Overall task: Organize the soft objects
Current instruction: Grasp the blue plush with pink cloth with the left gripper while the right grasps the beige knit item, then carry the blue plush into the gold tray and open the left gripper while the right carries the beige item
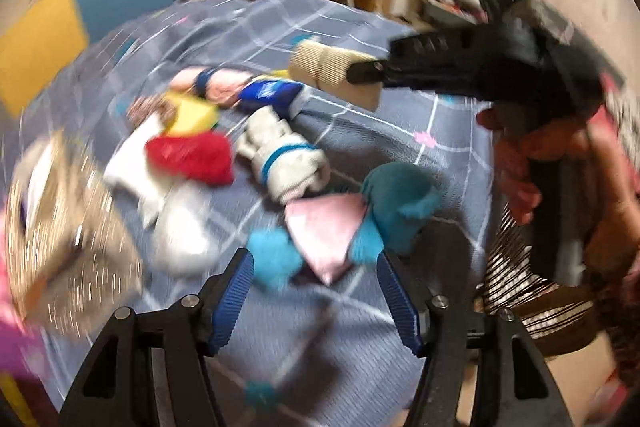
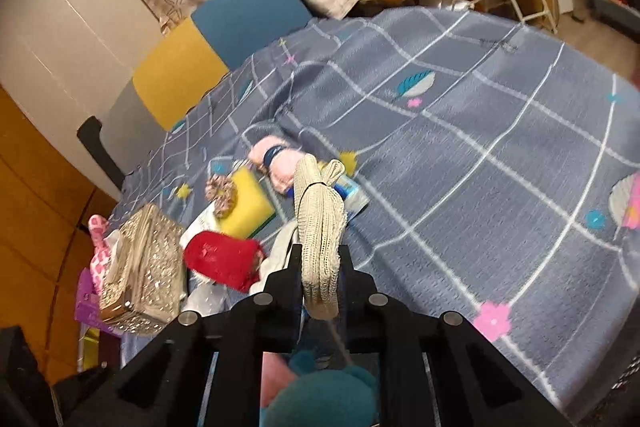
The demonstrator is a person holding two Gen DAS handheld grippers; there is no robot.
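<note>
We see the right gripper (image 2: 321, 259) clenched on a folded beige knitted cloth (image 2: 320, 227), which it holds up above the grey checked bedspread (image 2: 460, 155). The left gripper (image 1: 314, 291) hangs released over the same bedspread, its blue pads (image 1: 234, 301) spread to either side of a teal-and-pink plush toy (image 1: 332, 231) lying just ahead of them without touching it. Beyond the toy lie a rolled white sock (image 1: 284, 155), a red fuzzy piece (image 1: 192, 157), a yellow sponge (image 1: 194, 115) and a glittery box (image 2: 140, 267), clustered close together.

No legible text anywhere.
</note>
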